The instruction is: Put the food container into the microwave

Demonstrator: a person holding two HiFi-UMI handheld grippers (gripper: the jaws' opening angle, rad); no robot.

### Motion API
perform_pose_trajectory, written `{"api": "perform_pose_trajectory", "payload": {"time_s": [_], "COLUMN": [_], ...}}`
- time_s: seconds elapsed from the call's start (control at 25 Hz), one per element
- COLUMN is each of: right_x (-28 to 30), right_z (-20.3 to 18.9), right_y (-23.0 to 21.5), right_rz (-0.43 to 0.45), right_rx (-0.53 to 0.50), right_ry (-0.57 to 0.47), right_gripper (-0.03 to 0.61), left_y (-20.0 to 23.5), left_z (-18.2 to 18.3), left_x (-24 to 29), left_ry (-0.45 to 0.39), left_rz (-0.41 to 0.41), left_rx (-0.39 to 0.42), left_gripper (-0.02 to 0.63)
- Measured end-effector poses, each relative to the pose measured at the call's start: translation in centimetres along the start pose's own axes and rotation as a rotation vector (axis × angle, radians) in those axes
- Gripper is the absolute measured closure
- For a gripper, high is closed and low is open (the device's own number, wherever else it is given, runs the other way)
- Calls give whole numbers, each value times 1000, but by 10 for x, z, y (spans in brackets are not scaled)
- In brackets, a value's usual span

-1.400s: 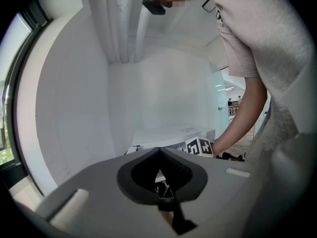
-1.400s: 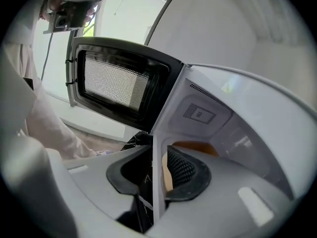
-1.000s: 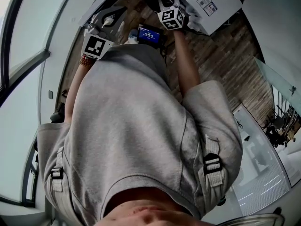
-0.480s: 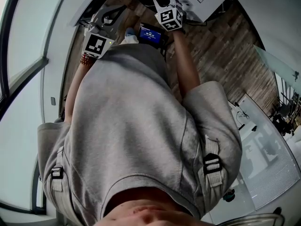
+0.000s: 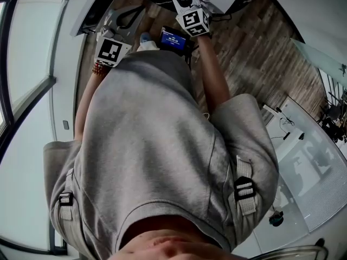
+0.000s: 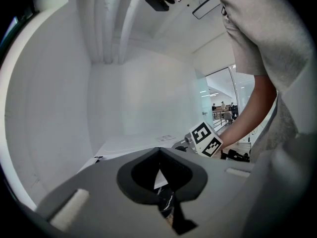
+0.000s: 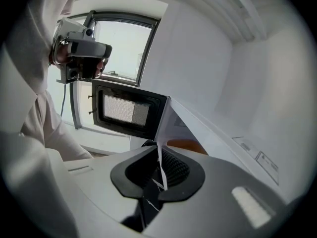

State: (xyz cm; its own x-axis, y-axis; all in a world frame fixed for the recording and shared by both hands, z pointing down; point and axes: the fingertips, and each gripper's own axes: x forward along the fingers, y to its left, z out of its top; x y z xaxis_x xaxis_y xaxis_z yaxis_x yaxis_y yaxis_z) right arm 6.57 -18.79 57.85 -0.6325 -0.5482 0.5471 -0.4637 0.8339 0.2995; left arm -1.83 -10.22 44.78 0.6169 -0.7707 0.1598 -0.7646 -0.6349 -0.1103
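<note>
The white microwave point(image 7: 223, 133) stands in front of me with its dark windowed door point(image 7: 129, 110) swung open to the left. Just inside the cavity an orange shape point(image 7: 187, 146) shows; I cannot tell what it is. My right gripper point(image 7: 159, 175) points at the door's hinge edge, jaws shut with nothing between them. My left gripper point(image 6: 159, 182) is also shut and empty, facing the microwave's white casing point(image 6: 133, 145). The right gripper's marker cube point(image 6: 206, 139) shows beside it. In the head view both grippers, left point(image 5: 127, 18) and right point(image 5: 176, 1), are held out past my grey shirt.
A small device with a lit blue screen point(image 5: 172, 38) hangs at my waist. Wood flooring point(image 5: 260, 53) lies to the right, and a tall window point(image 7: 116, 48) stands behind the open door. White walls close in on the left.
In the head view the microwave has slid toward the top edge and mostly out of frame. The right gripper has moved slightly up; the left has barely moved.
</note>
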Motion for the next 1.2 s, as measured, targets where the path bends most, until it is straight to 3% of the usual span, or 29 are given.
{"api": "perform_pose_trajectory", "payload": {"time_s": [0.44, 1.2], "right_x": [-32, -110], "right_z": [14, 121], "right_y": [-13, -22], "right_rz": [-21, -121], "right_rx": [50, 41], "right_ry": [-80, -339], "right_gripper": [563, 563], "left_y": [-11, -12], "left_z": [3, 33], "left_x": [9, 21], "left_ry": [22, -53], "left_rz": [1, -2], "left_rx": [24, 33], "left_gripper": [612, 612]}}
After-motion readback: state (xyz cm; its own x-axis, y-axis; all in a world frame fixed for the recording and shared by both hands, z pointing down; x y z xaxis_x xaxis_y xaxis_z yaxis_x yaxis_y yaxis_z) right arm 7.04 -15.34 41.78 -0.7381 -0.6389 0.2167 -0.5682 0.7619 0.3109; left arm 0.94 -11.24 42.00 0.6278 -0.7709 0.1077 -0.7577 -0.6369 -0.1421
